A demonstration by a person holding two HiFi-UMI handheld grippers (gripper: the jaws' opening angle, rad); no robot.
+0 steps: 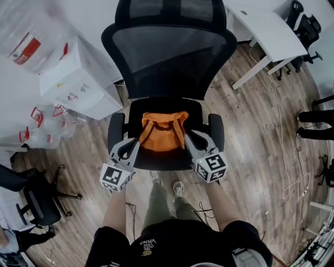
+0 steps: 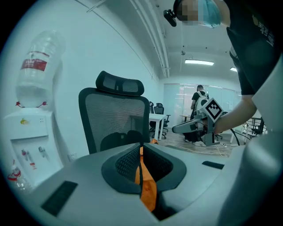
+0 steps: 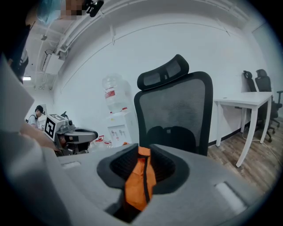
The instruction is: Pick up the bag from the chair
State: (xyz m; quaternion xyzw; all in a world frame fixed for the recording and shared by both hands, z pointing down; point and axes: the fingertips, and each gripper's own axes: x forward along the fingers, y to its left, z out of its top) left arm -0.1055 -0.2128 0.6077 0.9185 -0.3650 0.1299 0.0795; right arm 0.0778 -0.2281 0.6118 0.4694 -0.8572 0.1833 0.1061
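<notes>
My left claw (image 2: 141, 152) is clenched on a thin fold of orange cloth. My right claw (image 3: 144, 154) pinches a thicker bunch of the same cloth, and its pads sit a little wider, which I put down to the bulk of fabric between them. The cloth belongs to the bag (image 1: 164, 133), which sits on the seat (image 1: 156, 160) of the chair (image 1: 167, 57), between the armrests (image 1: 116, 130).

I grip it from both sides, one claw to each edge, because soft fabric sags. Two holds should keep its mouth level and share the weight. Both claws reach in over the front edge of the seat, pointing forward and slightly down, which suits a straight lift up and back towards me. From above I cannot be sure whether the bag's bottom rests on the seat or hangs just clear of it. It looks to be touching, so I judge the lift itself not yet done.

Counting outward, there are two claws, one bag, and one chair with two armrests and one headrest (image 1: 169, 10). Left of the chair, against the wall, stands one water dispenser (image 1: 78, 78) with one bottle (image 1: 31, 36) on top, and a few spare bottles (image 1: 44, 128) lie on the floor beside it. Behind and to the right is one white desk (image 1: 266, 31), set well apart from the chair. Beyond it are at least two more office chairs (image 1: 305, 23).
</notes>
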